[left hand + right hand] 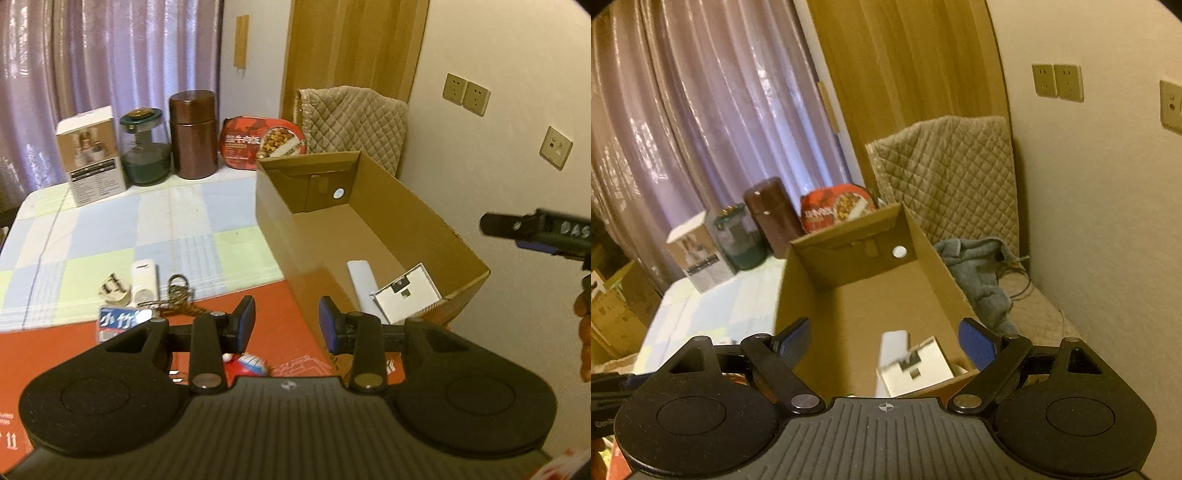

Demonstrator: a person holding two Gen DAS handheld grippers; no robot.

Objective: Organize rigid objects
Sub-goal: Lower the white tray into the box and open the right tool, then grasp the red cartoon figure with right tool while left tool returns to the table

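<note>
1. Here, the left claw (pixel 287 325) hangs parted and empty over the surface (pixel 155 229), with a white remote (pixel 144 282) nearby.
2. The right claw (pixel 884 345), spread wide and empty, hovers above the cardboard box (pixel 849 295), which holds a white card (pixel 916 365).

Open right claw (pixel 884 341) above cardboard box (pixel 934 273).

cardboard box (pixel 369 236) right of jars (pixel 192 136), holding card (pixel 406 291).

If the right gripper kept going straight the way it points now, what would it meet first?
Probably the cardboard box: the open right gripper points into it, toward the white items at its near end. Depth is uncertain.
</note>
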